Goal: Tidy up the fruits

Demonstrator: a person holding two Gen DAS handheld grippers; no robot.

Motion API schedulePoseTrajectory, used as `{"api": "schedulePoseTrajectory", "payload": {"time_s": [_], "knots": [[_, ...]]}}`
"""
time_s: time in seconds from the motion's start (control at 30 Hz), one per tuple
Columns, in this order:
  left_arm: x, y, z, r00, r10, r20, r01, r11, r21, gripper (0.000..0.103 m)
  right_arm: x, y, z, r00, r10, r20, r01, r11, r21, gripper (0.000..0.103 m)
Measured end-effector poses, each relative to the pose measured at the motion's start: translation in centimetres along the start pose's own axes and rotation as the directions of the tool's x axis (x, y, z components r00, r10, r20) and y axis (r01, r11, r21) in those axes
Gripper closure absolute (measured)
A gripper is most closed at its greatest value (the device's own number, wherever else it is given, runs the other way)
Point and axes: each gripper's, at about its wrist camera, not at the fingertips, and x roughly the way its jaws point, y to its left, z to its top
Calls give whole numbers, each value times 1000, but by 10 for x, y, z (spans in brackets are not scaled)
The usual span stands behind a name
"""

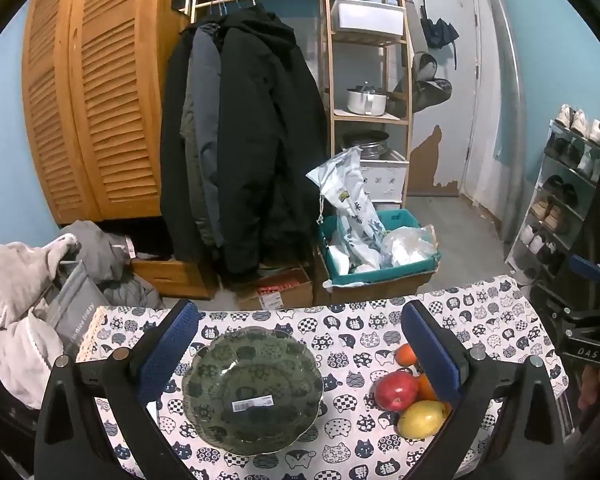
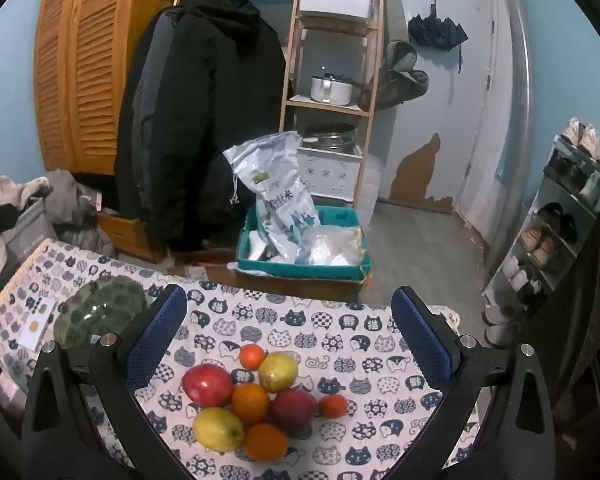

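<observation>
Seven fruits: piled on the cat-print tabletop (image 2: 340,332), all touching or nearly so — two red apples, two yellow fruits, and three or four oranges, the small ones at the far and right edges of the pile.
Pile position: directly below the right gripper (image 2: 290,334), between its blue pads; in the left wrist view it sits to the right of the bowl, partly hidden behind a finger.
Bowl: a green patterned glass bowl (image 1: 252,390) with a barcode sticker inside, holding nothing, framed by the left gripper (image 1: 300,344).
Right jaws: wide apart, holding nothing, above the fruit.
Left jaws: wide apart, holding nothing, above the bowl.
Step in hand: by my judgement, picking the first fruit to carry to the bowl; nothing is moved yet.
Best first pick: the near-left red apple (image 2: 207,385) or the front yellow fruit (image 2: 218,429), since both lie on the pile's bowl side with free flanks.
Grasp advice: come straight down, straddle the fruit across its widest part, and close gently so round skin does not squirt out.
Risk: nudging neighbours could send the small orange (image 2: 333,406) rolling toward the tabletop edge.
Left gripper role: steadying the bowl rim may help.
</observation>
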Motion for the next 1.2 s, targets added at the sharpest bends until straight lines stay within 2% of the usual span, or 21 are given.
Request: {"api": "schedulePoseTrajectory", "payload": {"time_s": [1.2], "knots": [[-2,-1,-1,1000,-1,-3,1,1000,0,1,4,9,-4,1000,-4,-12,4,1000,-13,2]]}}
